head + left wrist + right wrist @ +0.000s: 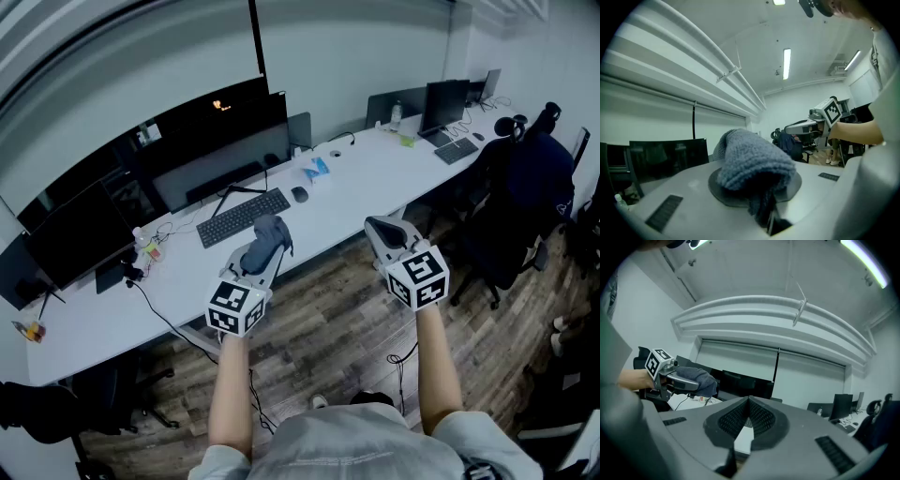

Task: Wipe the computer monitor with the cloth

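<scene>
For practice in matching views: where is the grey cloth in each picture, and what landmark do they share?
Head view: cloth centre-left, clamped in the left gripper.
Left gripper view: cloth at centre, between the jaws.
Right gripper view: cloth at left, in the left gripper.
Shared landmark: the dark monitors.

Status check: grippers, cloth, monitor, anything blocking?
Left gripper shut on grey cloth. Right gripper shut, empty. Monitor across desk, untouched; keyboard in front of it.

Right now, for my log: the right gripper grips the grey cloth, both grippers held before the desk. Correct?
No: the left gripper grips the grey cloth, as the left gripper view shows; the right gripper holds nothing. Both are held before the desk.
</scene>
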